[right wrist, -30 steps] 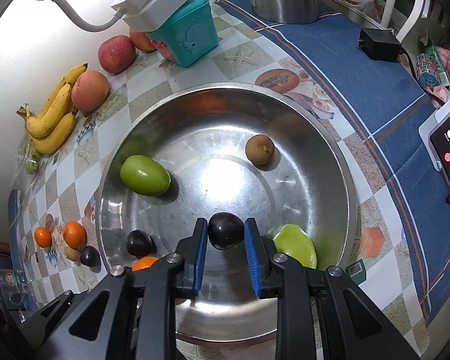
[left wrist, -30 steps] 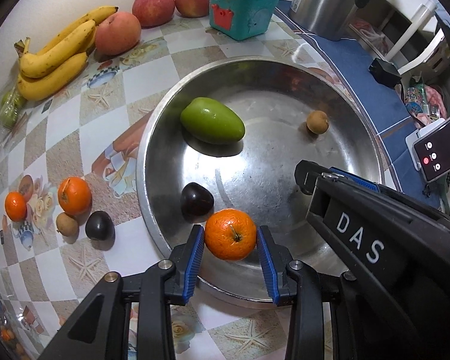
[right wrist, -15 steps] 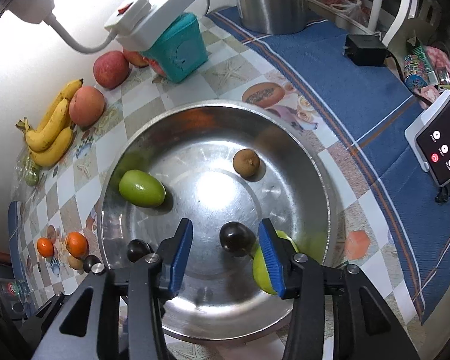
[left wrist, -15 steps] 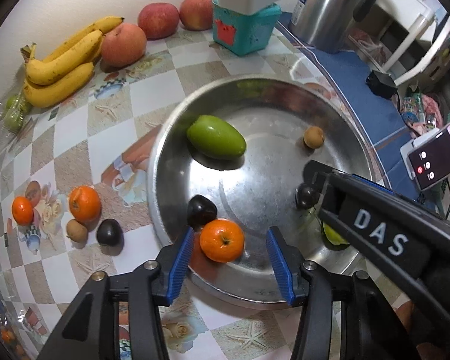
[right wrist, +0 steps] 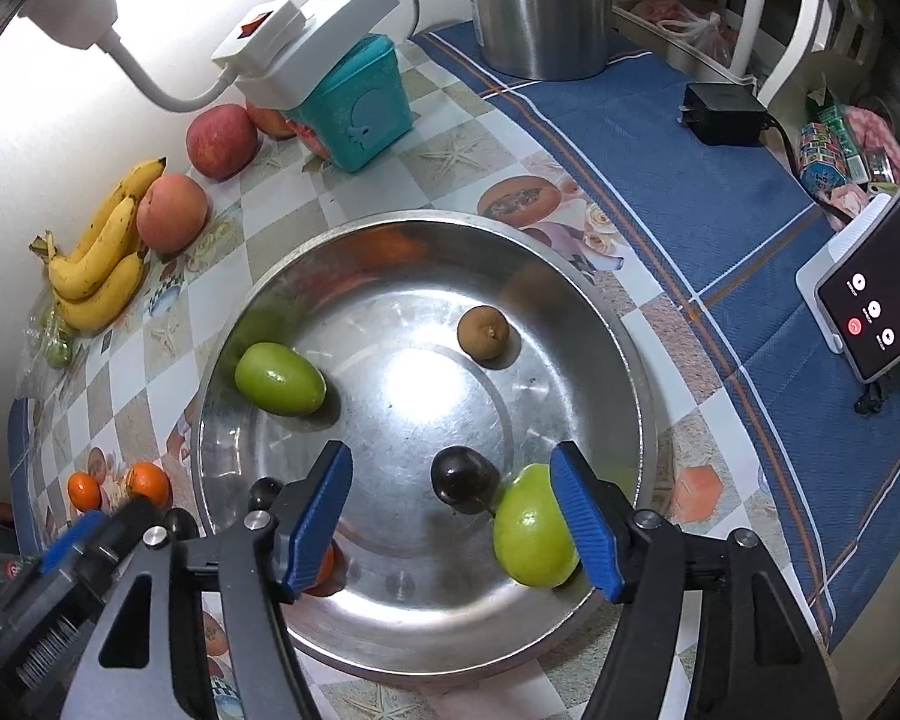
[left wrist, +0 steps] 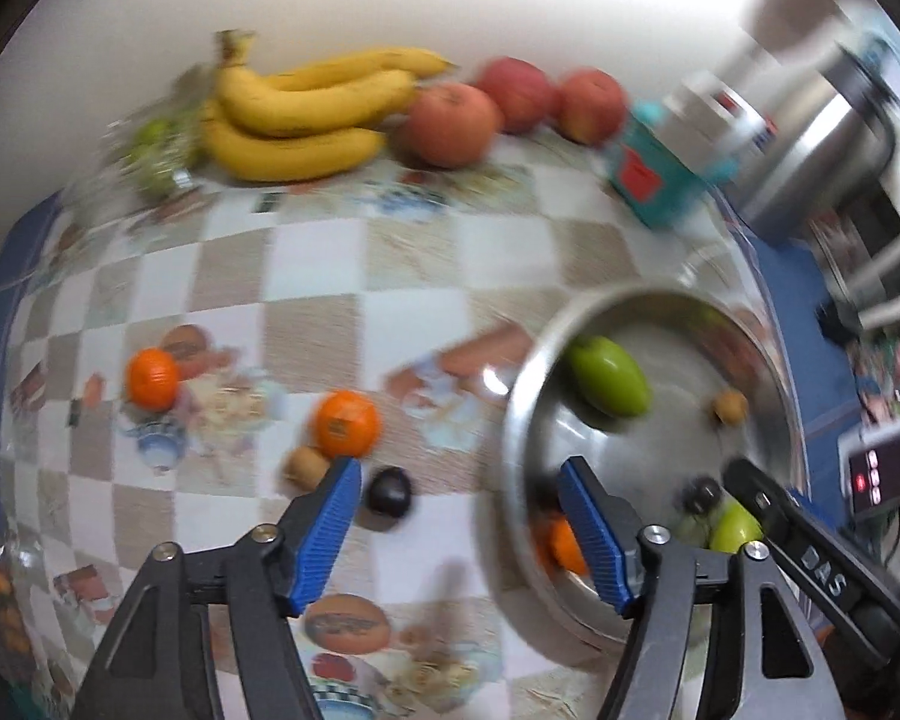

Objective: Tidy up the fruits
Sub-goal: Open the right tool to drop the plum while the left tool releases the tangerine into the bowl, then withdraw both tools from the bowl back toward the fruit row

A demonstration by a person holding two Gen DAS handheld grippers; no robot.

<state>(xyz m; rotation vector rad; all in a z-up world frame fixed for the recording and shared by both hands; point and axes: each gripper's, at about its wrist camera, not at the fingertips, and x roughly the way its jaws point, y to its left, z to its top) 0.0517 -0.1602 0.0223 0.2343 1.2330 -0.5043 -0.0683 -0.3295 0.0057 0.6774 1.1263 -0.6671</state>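
A steel bowl [right wrist: 642,360] holds two green fruits [right wrist: 279,378] [right wrist: 534,534], a brown fruit [right wrist: 483,331], two dark plums and an orange [left wrist: 561,543]. My right gripper [right wrist: 450,462] hangs over the bowl with its jaws opening. One dark plum [right wrist: 463,475] lies loose on the bowl floor between its fingers, untouched. My left gripper [left wrist: 457,474] is also opening and holds nothing; it straddles the bowl's left rim [left wrist: 510,420]. On the table by its left finger lie a dark plum [left wrist: 390,491], a brown fruit [left wrist: 305,468] and two oranges [left wrist: 347,423] [left wrist: 152,378].
Bananas [left wrist: 306,114] and three red apples [left wrist: 450,120] line the back wall. A teal box [right wrist: 354,102] carries a white power strip, with a steel kettle [right wrist: 540,0] beyond. A phone [right wrist: 870,306] and a black charger [right wrist: 720,114] lie on the blue cloth to the right.
Both grippers opened. The left let go of the orange in the bowl and swung left over the table. The right released the dark plum, which stays on the bowl floor.
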